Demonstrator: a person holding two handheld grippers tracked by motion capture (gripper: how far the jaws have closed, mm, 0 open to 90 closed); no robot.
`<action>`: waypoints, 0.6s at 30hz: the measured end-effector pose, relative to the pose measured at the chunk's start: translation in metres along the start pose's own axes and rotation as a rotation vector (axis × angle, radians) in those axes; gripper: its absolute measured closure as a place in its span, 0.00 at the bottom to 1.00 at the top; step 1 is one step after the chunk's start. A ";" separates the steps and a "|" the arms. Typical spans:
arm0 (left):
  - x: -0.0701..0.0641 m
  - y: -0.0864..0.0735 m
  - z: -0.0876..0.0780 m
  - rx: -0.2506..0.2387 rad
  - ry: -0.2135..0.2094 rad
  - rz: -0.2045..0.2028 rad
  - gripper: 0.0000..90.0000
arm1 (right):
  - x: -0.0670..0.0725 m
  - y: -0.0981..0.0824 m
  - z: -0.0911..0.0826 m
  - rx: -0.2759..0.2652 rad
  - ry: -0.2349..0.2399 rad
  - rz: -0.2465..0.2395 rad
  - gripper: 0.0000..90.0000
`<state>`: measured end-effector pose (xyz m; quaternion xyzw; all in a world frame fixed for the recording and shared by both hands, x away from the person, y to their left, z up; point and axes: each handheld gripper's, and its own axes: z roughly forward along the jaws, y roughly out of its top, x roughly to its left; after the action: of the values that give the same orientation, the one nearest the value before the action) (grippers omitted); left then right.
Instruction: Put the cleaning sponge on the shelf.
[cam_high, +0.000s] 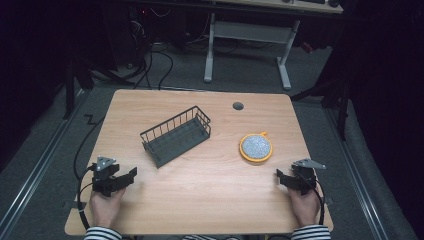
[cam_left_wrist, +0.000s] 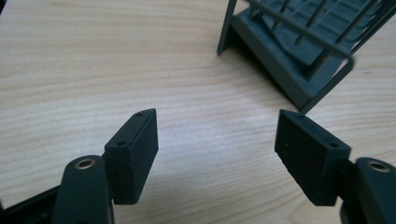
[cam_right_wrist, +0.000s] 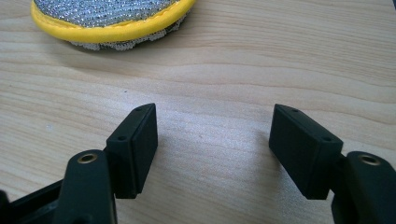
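Between my two hands, near the close edge of the surface (cam_high: 200, 190), nothing is held yet. My left hand-held gripper (cam_high: 131, 174) sits at the near left corner with its jaws spread wide and bare wood between them; in the left gripper view the pads (cam_left_wrist: 135, 154) frame nothing but grain. My right hand-held gripper (cam_high: 278, 175) mirrors it at the near right, jaws equally wide apart and empty.

I judge this as the very start of the work: both tools are poised, neither touching anything. Just ahead of the left one stands a dark wire basket (cam_high: 176, 136), set at an angle near the middle, its nearest corner close in the left gripper view (cam_left_wrist: 299, 70). Ahead of the right one lies a round scouring pad (cam_high: 256, 147) with a yellow rim and a speckled silver face, flat on the wood and well apart from the basket.

The likely next move, as I read it, is to reach the right tool forward, close on the pad's rim (it lies low, so a shallow approach is needed) and carry it to the basket.

Count: two hand-held grippers, one basket, one pad.
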<state>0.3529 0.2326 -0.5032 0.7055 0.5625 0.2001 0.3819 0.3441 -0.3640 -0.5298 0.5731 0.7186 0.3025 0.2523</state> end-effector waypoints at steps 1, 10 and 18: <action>0.000 0.003 -0.002 -0.002 -0.004 0.004 0.35 | 0.000 0.000 0.000 0.000 0.000 -0.001 0.36; 0.001 0.035 -0.016 -0.024 -0.059 0.002 0.37 | 0.000 0.000 0.000 0.000 0.000 0.000 0.36; -0.004 0.061 -0.015 -0.009 -0.101 0.008 0.41 | 0.000 0.000 0.000 0.000 0.002 -0.001 0.36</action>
<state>0.3800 0.2290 -0.4462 0.7152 0.5385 0.1685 0.4124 0.3441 -0.3640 -0.5298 0.5724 0.7192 0.3027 0.2518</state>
